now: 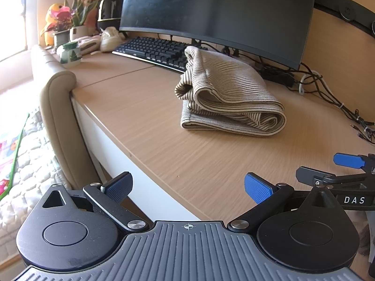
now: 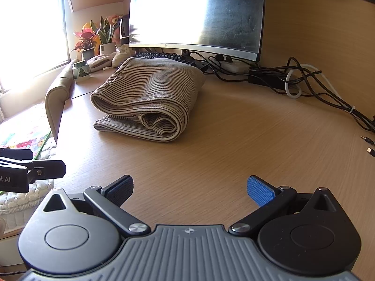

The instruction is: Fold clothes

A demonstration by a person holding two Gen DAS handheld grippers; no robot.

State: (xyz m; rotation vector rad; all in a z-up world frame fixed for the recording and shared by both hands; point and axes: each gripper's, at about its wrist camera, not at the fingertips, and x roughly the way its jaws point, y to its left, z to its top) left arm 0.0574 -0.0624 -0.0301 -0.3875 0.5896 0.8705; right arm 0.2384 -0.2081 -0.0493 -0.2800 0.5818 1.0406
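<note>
A beige garment with thin dark stripes (image 1: 225,93) lies folded in a thick bundle on the wooden desk (image 1: 211,159), in front of the keyboard. It also shows in the right wrist view (image 2: 150,98). My left gripper (image 1: 187,187) is open and empty, hovering over the desk's front edge, well short of the garment. My right gripper (image 2: 189,189) is open and empty above the desk, also short of the garment. The right gripper's fingers (image 1: 349,160) show at the right edge of the left wrist view, and the left gripper's body (image 2: 32,168) shows at the left of the right wrist view.
A curved monitor (image 1: 220,11) and a black keyboard (image 1: 152,51) stand behind the garment. Tangled cables (image 2: 304,82) lie at the back right. Potted plants (image 1: 70,21), a jar (image 1: 70,53) and a shoe (image 1: 110,38) sit at the back left. A padded headboard (image 1: 56,107) and bed adjoin the desk's left.
</note>
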